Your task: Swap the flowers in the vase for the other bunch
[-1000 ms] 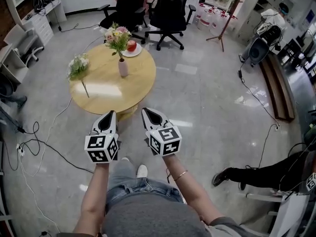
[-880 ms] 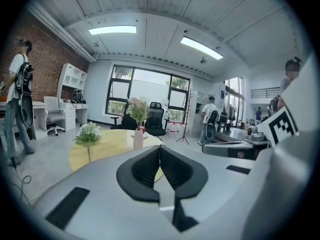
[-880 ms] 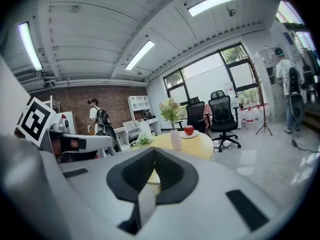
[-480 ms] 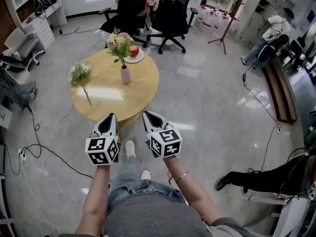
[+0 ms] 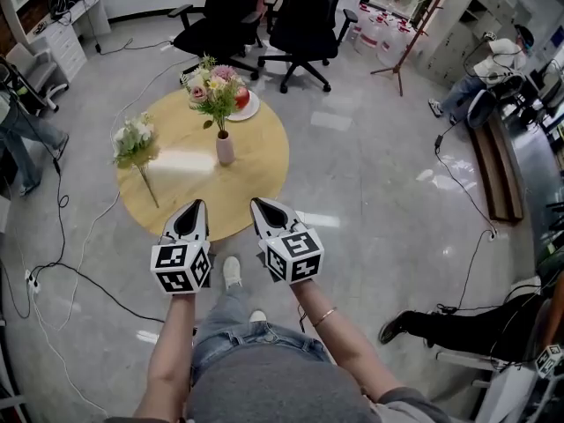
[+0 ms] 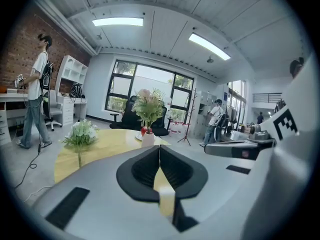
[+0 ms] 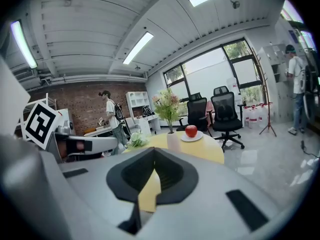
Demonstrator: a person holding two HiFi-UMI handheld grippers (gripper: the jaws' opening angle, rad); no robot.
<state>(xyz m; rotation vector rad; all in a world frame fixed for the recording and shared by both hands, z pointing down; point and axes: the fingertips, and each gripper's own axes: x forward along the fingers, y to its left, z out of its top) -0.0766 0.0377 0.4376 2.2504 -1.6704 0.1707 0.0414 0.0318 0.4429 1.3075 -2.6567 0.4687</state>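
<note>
A pale pink vase point(image 5: 225, 148) stands near the middle of the round wooden table point(image 5: 264, 174) and holds a bunch of pink and yellow flowers point(image 5: 212, 86). A second bunch, white and green point(image 5: 134, 141), lies on the table's left part. My left gripper point(image 5: 197, 204) and right gripper point(image 5: 256, 204) hover side by side over the table's near edge, well short of the vase. Both are shut with nothing in them. In the left gripper view the vase point(image 6: 148, 138) sits just above the left gripper point(image 6: 159, 147). In the right gripper view the vase point(image 7: 173, 140) is ahead, above the right gripper point(image 7: 154, 150).
A white plate with a red apple point(image 5: 242, 99) sits behind the vase. Two black office chairs point(image 5: 304, 16) stand beyond the table. Cables point(image 5: 53, 263) trail over the floor at the left, where a person point(image 5: 18, 122) stands. Another person's leg point(image 5: 441, 311) reaches in at the right.
The table has drawn closer and both grippers now reach over its near edge. The jaws stay shut and the flowers have not moved.
</note>
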